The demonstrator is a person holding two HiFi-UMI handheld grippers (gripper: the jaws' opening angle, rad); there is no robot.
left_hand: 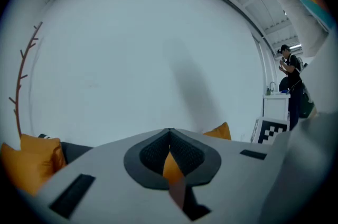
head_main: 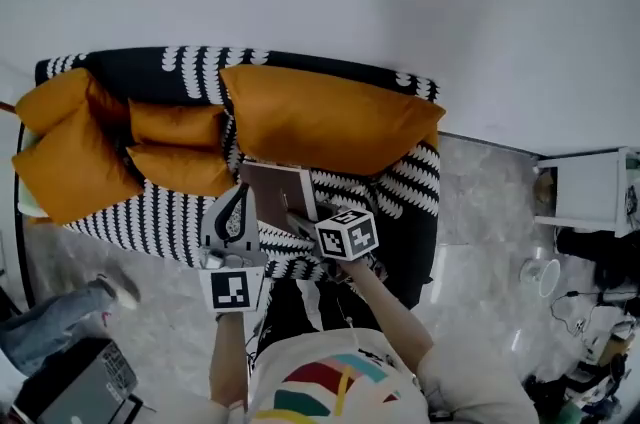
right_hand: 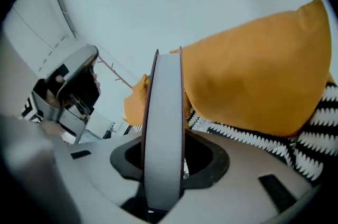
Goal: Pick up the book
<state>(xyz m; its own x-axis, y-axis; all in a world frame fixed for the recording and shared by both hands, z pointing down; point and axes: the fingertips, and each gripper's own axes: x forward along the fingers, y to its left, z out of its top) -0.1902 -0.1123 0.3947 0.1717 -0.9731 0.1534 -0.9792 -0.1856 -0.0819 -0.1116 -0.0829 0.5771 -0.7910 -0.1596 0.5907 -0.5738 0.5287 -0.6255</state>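
The book point(head_main: 276, 193), brown-covered, is lifted above the black-and-white patterned sofa point(head_main: 170, 217) in the head view. My right gripper point(head_main: 301, 218) is shut on its near right edge. The right gripper view shows the book point(right_hand: 165, 96) edge-on and upright, its pale page block filling the gap of my right gripper point(right_hand: 165, 157), with both jaws pressed against the covers. My left gripper point(head_main: 240, 191) hovers just left of the book and does not touch it. In its own view the left gripper point(left_hand: 170, 134) has its tips together with nothing between them, pointing at a white wall.
Orange cushions point(head_main: 320, 117) line the sofa's back, with more at its left end point(head_main: 70, 147). A white side table point(head_main: 590, 187) and a small fan point(head_main: 545, 277) are at the right. A person's leg and shoe point(head_main: 112, 288) is at the lower left. Another person point(left_hand: 291, 75) stands far off.
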